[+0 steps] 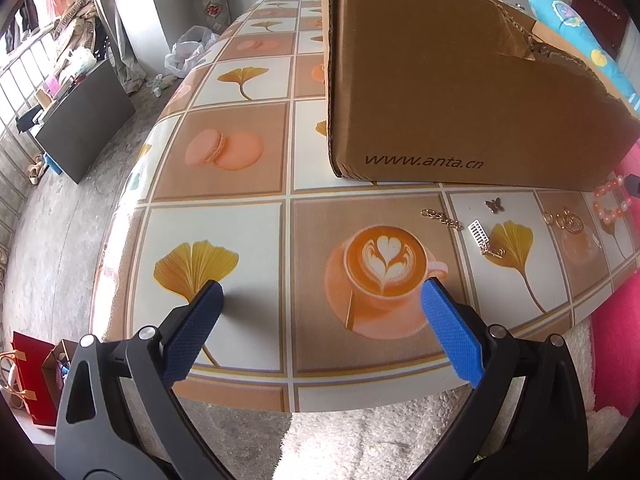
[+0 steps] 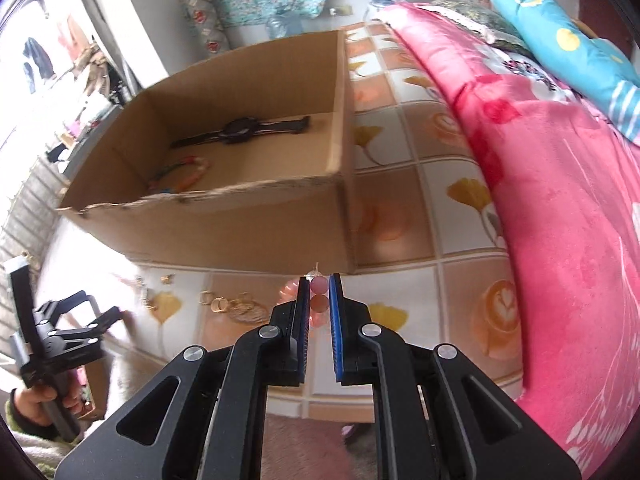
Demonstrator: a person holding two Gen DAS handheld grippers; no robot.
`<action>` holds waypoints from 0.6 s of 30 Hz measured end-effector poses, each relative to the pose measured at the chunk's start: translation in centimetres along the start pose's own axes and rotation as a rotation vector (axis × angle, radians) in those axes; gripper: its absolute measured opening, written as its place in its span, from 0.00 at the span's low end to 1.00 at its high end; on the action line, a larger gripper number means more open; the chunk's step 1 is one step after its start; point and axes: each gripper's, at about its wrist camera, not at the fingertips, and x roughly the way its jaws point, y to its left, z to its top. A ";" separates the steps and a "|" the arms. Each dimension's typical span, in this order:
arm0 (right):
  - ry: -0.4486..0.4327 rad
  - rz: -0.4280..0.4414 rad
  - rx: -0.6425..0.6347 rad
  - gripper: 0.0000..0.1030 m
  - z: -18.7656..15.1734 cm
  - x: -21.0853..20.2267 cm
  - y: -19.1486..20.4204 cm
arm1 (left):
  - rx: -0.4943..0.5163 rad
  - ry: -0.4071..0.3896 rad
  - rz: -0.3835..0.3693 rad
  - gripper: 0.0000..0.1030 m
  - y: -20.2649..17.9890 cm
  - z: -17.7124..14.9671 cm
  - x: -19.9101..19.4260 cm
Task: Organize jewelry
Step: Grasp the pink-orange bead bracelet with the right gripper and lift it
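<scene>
My right gripper (image 2: 319, 282) is shut on a pink bead bracelet (image 2: 319, 285), held just above the table in front of the cardboard box (image 2: 248, 216). The open box holds a black watch (image 2: 240, 130) and a coloured bracelet (image 2: 180, 176). Gold rings and earrings (image 2: 236, 305) lie on the patterned tablecloth left of the gripper. In the left wrist view the pink bead bracelet (image 1: 611, 205) hangs at the far right, beside the cardboard box (image 1: 460, 100). A gold chain (image 1: 440, 218), butterfly charm (image 1: 493, 205), silver comb piece (image 1: 479, 233) and gold rings (image 1: 564, 218) lie there. My left gripper (image 1: 320, 300) is open and empty over the table's front left.
A pink blanket (image 2: 560, 208) and a blue pillow (image 2: 560, 36) cover the table's right side. The table edge (image 1: 240, 396) runs just below the left fingers, with the floor and a red bag (image 1: 32, 384) beyond. A hand (image 2: 36, 398) holds the left gripper (image 2: 104, 310).
</scene>
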 end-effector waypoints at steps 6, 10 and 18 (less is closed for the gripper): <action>0.035 -0.016 0.079 0.18 -0.6 0.6 -2.3 | -0.001 -0.004 0.008 0.93 -0.1 0.0 0.0; -0.012 0.010 0.063 0.28 -1.0 -0.6 -1.7 | -0.001 -0.019 0.008 0.93 -0.1 -0.1 0.1; 0.061 0.154 -0.151 0.63 -4.0 0.9 6.2 | 0.000 -0.031 0.008 0.93 -0.1 -0.5 -0.2</action>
